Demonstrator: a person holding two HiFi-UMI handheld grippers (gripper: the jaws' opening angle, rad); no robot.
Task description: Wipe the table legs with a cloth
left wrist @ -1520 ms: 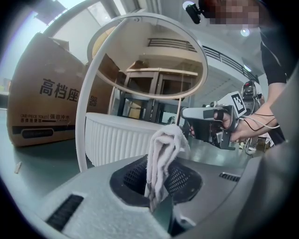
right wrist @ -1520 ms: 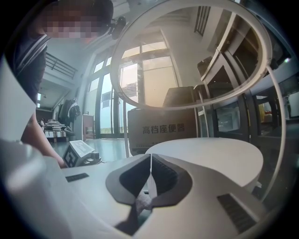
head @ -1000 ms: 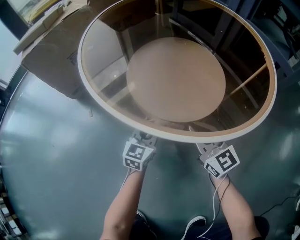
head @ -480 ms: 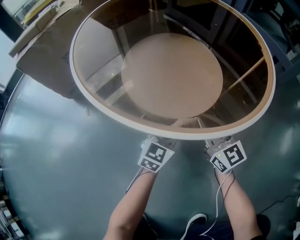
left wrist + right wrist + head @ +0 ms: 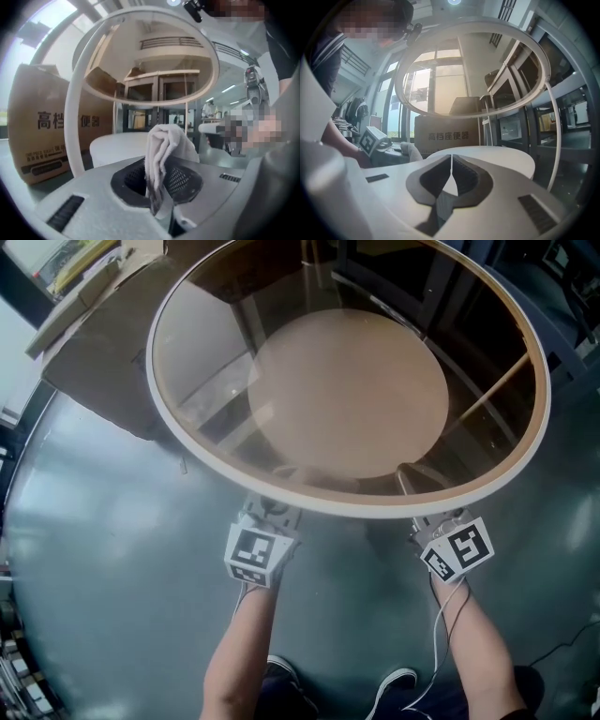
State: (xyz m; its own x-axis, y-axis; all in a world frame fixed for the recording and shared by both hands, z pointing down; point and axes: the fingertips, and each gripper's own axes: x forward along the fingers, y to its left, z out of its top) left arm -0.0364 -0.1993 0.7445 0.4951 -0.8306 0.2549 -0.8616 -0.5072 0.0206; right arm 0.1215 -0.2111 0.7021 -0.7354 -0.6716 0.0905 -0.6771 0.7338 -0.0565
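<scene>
A cloth [image 5: 166, 145] is being clamped in the left tool [image 5: 157, 174] under the round glass desk's rim [image 5: 187, 442], near a white leg [image 5: 74, 110]. The right tool [image 5: 451, 180] is being held empty, jaws together. A cardboard box [image 5: 42, 136] is being passed behind.

Grey-green glossy floor [image 5: 112, 549], sheen patches across it. Round table [image 5: 366, 510] stands on it: white ring rim, tinted glass top [image 5: 206, 343], see-through. Thin white legs [image 5: 75, 117] curve down from rim. Under glass, pale round lower disc [image 5: 347, 395], tan through tint, white from low down. Whether disc rests on floor, cannot tell. Cardboard box [image 5: 94, 362] with printed side sits on floor just beside rim, far left. Dark shelving [image 5: 562, 126] beyond table, right. Thin cable [image 5: 562, 648] lies on floor, near right edge.
</scene>
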